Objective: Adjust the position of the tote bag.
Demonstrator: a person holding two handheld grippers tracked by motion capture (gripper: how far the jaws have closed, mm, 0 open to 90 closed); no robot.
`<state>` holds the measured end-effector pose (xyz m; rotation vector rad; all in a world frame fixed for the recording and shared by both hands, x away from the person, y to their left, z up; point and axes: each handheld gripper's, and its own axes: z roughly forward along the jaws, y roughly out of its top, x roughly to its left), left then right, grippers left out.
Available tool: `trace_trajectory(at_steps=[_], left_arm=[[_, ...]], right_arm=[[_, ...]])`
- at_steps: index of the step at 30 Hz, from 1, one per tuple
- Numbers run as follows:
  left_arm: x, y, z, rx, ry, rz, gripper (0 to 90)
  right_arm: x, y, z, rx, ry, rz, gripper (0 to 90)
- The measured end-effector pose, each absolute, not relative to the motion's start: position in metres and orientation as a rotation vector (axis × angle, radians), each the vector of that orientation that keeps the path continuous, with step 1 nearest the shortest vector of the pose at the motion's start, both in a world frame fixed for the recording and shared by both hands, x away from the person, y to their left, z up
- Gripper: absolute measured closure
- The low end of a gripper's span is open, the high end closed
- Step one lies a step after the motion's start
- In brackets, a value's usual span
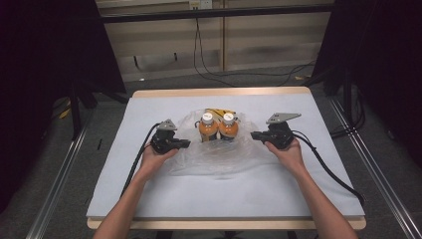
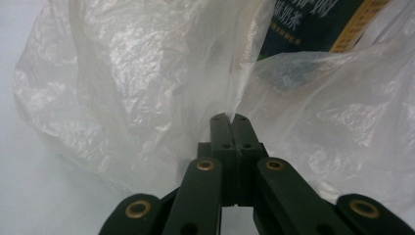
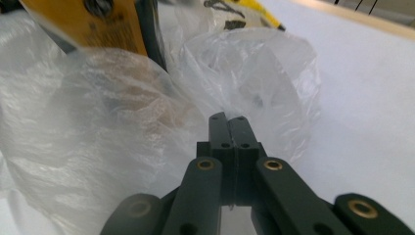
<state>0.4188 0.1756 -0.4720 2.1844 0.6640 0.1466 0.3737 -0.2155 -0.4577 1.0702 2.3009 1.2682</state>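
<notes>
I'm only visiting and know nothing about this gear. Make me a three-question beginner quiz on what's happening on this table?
1. True or false: the left gripper is shut on the clear plastic bag.
2. How many orange bottles stand in the bag: A one, B two, C four?
3. Fill in: the right gripper pinches the bag's ____ side, seen from above.

Key: 1 true; 2 B; 3 right.

Dim room, bright tabletop, glare on plastic, perhaps slightly soft close-ups.
</notes>
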Motion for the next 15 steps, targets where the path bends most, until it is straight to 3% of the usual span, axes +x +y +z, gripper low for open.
trace_trajectory(at_steps=[15], left_arm=[[0.430, 0.173, -0.485, 2.226, 0.720, 0.199, 90.0]], right_arm=[[0.392, -0.208, -0.485, 1.105, 2.373, 1.072, 90.0]])
